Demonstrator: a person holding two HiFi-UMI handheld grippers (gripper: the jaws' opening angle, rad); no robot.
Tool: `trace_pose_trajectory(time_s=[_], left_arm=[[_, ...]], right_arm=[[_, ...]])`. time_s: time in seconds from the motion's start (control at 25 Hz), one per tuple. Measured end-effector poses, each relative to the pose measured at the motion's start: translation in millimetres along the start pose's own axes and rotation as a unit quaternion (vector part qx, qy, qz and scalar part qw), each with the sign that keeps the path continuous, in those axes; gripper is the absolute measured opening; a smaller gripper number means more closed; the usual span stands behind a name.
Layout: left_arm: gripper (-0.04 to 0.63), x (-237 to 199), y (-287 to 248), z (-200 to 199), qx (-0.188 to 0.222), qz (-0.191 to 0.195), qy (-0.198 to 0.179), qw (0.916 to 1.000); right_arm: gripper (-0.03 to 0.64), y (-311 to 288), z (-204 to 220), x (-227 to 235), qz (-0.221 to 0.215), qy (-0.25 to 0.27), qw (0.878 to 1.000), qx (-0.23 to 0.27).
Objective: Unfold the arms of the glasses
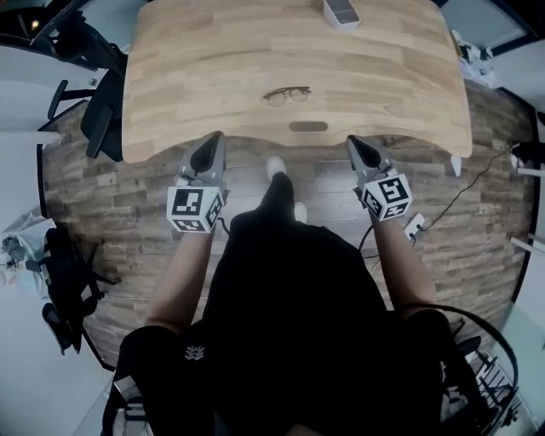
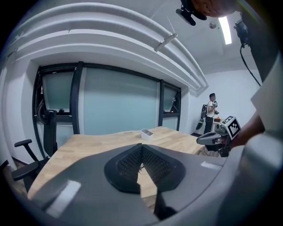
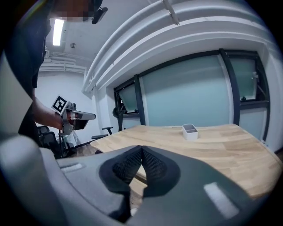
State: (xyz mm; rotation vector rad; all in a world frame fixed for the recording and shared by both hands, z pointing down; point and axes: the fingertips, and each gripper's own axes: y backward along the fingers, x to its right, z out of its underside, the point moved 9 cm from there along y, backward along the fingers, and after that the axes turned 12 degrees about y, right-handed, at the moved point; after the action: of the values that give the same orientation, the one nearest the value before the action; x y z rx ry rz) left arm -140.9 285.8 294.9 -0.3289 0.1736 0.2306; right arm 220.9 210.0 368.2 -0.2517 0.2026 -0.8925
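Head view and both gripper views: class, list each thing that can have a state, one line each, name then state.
glasses, lying on the table, arms apparently folded, untouched
left claw, shut, empty, well clear of the glasses
right claw, shut, empty, well clear of the glasses
white tray, upright at the table's far edge, top open
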Motion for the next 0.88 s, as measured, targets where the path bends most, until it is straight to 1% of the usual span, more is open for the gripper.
trace_pose_trajectory(time_s=[0.16, 0.32, 0.48, 0.68, 0.8, 0.88], left_arm=[[0.006, -23.0, -51.7, -15.6, 0.002, 0.017, -0.001, 0.9999], [0.006, -33.8, -94.3, -19.2, -0.007, 0.039, 0.008, 0.9992], [0.006, -57.1, -125.9, -14.9, -0.023, 0.053, 0.009, 0.9983], [0.006, -78.7, -157.3, -6.2, -0.043, 0.066, 0.013, 0.9968], [0.006, -87.8, -170.2, -4.6, -0.049, 0.061, 0.017, 0.9968], [0.006, -90.4, -175.3, -1.2, -0.052, 0.056, 0.02, 0.9969]], right_arm=[[0.002, -41.9, -13.7, 17.3, -0.026, 0.014, 0.999, -0.015], [0.002, -80.2, -24.2, 39.3, -0.047, 0.029, 0.998, -0.043], [0.002, -132.6, -38.0, 46.2, -0.09, 0.061, 0.992, -0.065], [0.002, -193.8, -40.6, 46.8, -0.151, 0.122, 0.977, -0.094], [0.008, -225.2, -29.9, 45.1, -0.186, 0.129, 0.965, -0.133], [0.049, -242.9, -19.6, 42.6, -0.222, 0.128, 0.954, -0.154]])
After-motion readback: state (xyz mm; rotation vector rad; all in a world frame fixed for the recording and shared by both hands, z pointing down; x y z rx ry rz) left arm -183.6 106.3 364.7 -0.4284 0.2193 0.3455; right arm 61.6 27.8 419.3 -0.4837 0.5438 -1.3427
